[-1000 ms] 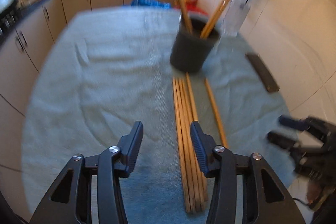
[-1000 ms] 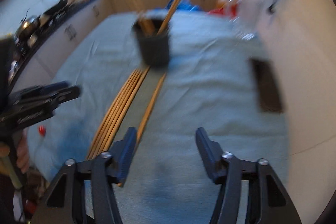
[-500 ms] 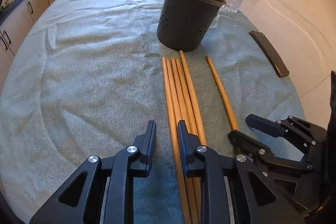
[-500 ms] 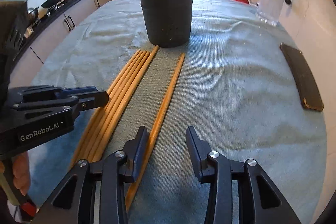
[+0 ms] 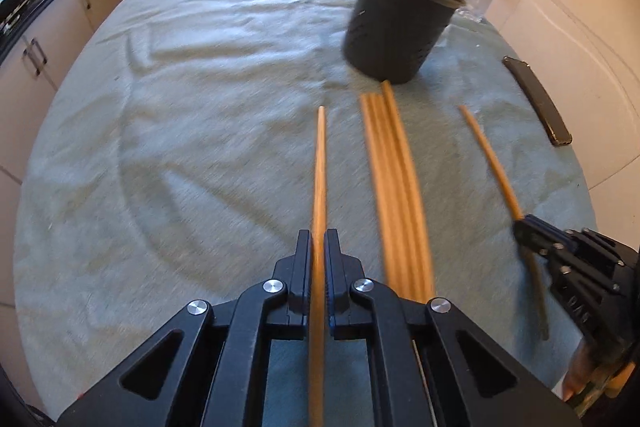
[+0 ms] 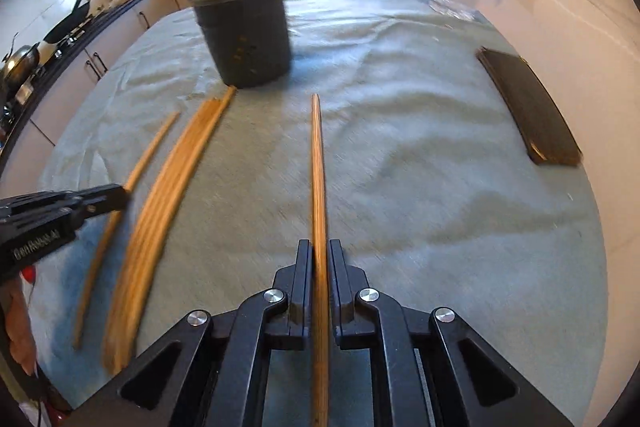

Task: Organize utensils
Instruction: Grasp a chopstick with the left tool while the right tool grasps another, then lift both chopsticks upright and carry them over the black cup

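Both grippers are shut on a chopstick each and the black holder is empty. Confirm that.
Not quite: the holder is not empty; the right wrist view shows chopsticks standing in it. The left gripper and right gripper are each shut on one chopstick.

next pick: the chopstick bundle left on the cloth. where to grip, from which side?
Judging by their pose, take one stick at a time from the bundle: an outer stick, near its near end, jaws straddling it from above. They lie flat, touching, pointing at the black holder. Both left gripper and right gripper hold chopsticks.
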